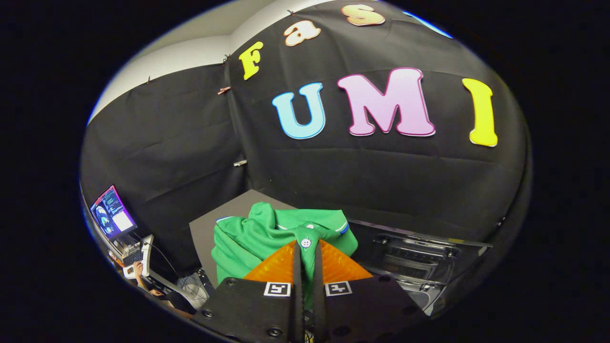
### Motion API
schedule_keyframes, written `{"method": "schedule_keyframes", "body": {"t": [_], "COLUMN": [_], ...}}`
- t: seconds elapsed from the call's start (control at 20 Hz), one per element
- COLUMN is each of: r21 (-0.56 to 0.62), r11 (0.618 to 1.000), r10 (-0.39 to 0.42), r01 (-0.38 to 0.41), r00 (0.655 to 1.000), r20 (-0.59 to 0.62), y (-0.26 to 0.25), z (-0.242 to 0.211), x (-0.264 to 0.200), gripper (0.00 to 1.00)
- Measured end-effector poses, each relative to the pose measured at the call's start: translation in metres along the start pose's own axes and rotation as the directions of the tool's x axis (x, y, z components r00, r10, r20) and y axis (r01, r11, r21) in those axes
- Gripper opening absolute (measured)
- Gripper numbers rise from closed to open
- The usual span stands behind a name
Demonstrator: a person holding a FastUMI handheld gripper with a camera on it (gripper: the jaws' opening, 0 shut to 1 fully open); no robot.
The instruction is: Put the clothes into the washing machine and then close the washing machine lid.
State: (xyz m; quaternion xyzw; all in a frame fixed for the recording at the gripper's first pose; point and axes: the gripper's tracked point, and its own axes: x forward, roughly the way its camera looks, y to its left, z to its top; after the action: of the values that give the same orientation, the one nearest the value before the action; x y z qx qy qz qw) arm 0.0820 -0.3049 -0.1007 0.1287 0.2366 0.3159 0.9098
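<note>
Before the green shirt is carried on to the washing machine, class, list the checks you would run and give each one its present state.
1. Hand-held gripper shut on the green shirt, cloth pinched between both orange fingers: ok.
2. Grip placement: the fingers hold a narrow fold by the white button, most of the cloth bunched beyond them: ok, though it may sag.
3. Shirt clear of the grey table: cannot tell.
4. Washing machine lid raised, opening to the right of the fingers: ok.
5. Drum free of other items: cannot tell.
6. Shirt inside the machine: not ok, not yet.
</note>
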Motion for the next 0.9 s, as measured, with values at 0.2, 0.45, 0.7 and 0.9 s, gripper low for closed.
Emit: {"method": "schedule_keyframes", "body": {"t": [0.2,0.45,0.7,0.9], "r21": [0.026,0.008,0.064,0.061], "r11": [0.998,0.989,0.977,0.97], "r10": [-0.053,-0.145,-0.206,-0.233], "r01": [0.053,0.145,0.204,0.234], "r00": [0.998,0.989,0.978,0.972], "r20": [0.015,0.033,0.015,-0.032], "y": [-0.029,-0.064,-0.09,-0.101], "z": [-0.003,-0.004,-0.015,-0.036], "x": [-0.014,-0.023,-0.019,-0.016], "gripper": [0.12,0.12,0.12,0.12]}}
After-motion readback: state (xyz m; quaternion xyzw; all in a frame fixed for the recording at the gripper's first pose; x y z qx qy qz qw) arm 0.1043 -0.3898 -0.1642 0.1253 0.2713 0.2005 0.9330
